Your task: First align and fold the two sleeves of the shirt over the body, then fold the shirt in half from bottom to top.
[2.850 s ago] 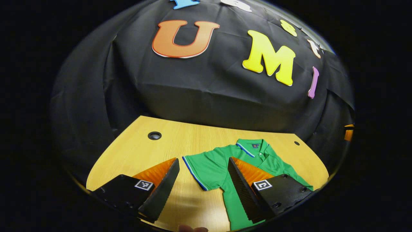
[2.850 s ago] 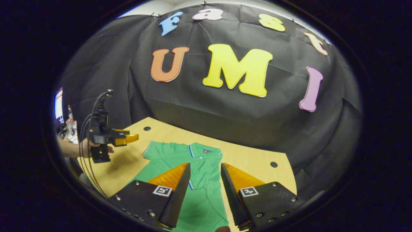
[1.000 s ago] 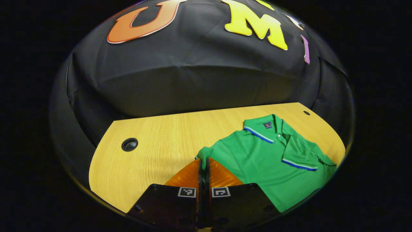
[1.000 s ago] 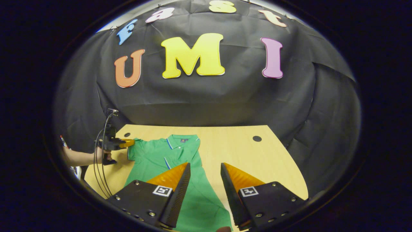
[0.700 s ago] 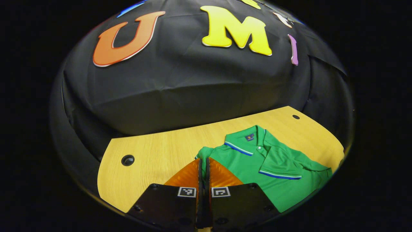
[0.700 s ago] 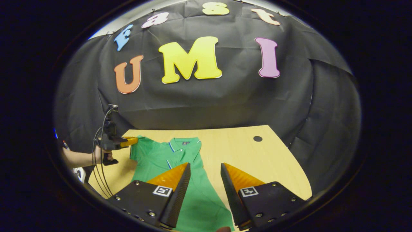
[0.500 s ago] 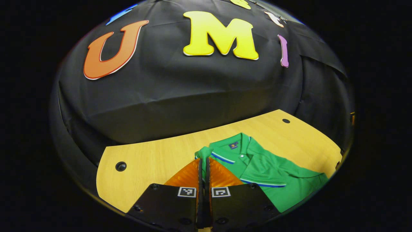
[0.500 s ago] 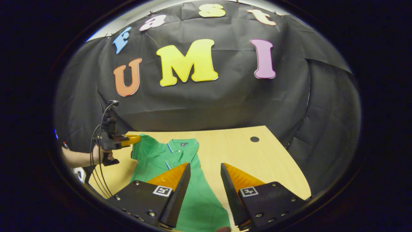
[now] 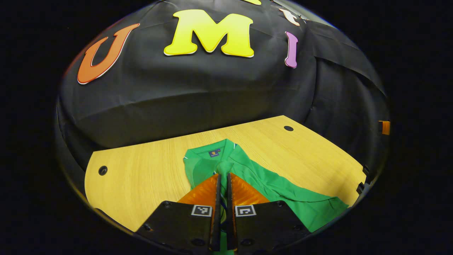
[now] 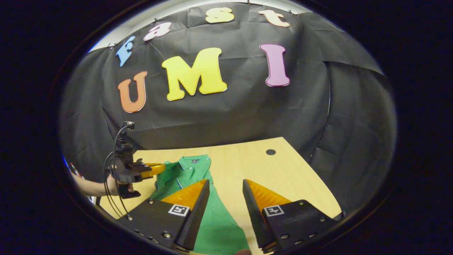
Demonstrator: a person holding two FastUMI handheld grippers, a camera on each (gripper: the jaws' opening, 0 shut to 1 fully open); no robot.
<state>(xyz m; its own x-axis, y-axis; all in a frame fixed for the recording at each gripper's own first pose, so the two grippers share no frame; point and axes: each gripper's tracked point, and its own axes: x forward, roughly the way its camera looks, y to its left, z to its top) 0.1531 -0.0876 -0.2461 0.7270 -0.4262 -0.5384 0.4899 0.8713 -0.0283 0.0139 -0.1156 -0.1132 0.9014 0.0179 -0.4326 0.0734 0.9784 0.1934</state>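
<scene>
A green polo shirt lies on the wooden table, collar toward the booth wall. My left gripper is shut on the shirt's left sleeve, a fold of green cloth pinched between its fingers and lifted over the chest just below the collar. In the right gripper view the shirt lies at lower left, and the left gripper hangs over its shoulder, held by a hand. My right gripper is open above the shirt's right edge, with nothing between its fingers.
The table has round cable holes at far left and far right. Bare wood stretches to the right of the shirt. Black cloth wall stands close behind the table's far edge. Cables hang from the left gripper.
My left gripper has carried the pinched sleeve rightward, from the shirt's outer edge to over its chest. The right gripper stays open and has drifted slightly.
</scene>
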